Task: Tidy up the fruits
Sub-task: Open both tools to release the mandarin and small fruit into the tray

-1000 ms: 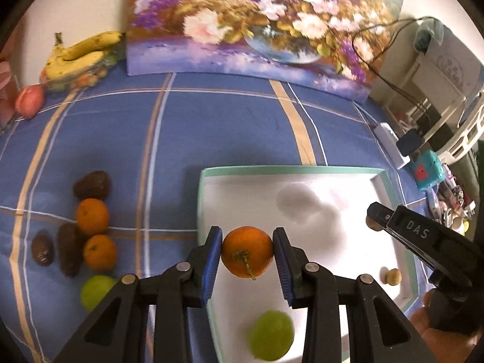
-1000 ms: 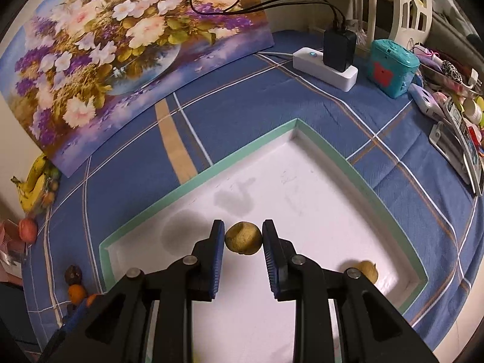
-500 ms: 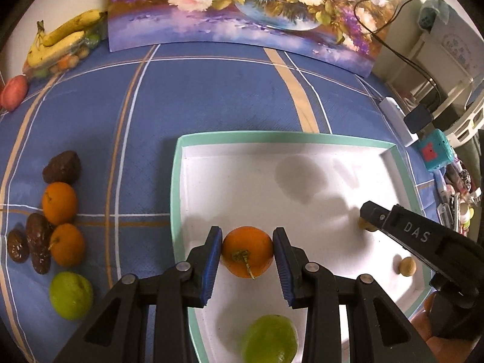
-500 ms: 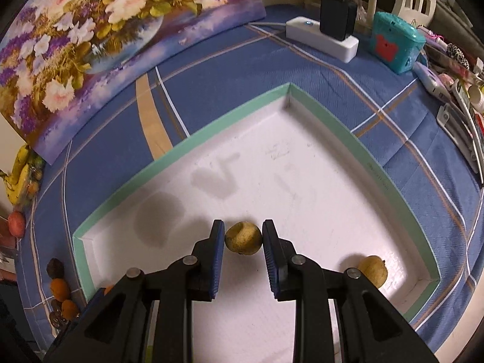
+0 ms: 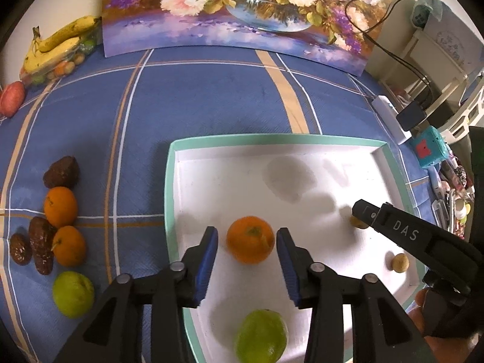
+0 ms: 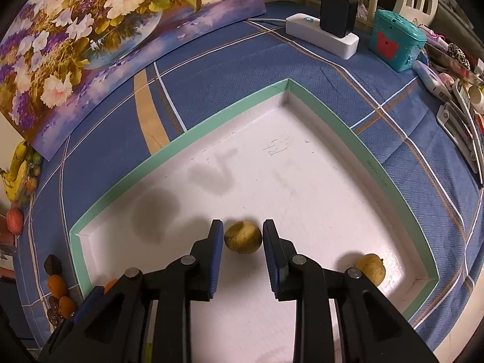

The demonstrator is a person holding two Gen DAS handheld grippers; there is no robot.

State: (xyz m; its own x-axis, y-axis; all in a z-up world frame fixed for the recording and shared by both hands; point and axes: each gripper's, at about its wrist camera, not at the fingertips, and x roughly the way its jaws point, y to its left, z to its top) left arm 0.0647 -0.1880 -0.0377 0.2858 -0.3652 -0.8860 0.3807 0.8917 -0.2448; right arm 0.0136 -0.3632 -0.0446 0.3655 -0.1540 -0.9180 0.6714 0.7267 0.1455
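The left tongs [image 5: 246, 246] have just been opening; a round, glossy orange [image 5: 250, 240] sits free between them in the tray [image 5: 272, 139]. The right tongs [image 6: 243, 237] pinch a small dull-yellow fruit [image 6: 243, 237] there.

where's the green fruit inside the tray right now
In the left wrist view the green fruit lies near the bottom edge, inside the tray by its left wall, just in front of the orange.

The left tool [image 5: 246, 260] has just been opening; the orange [image 5: 250, 239] sits free between its pads.
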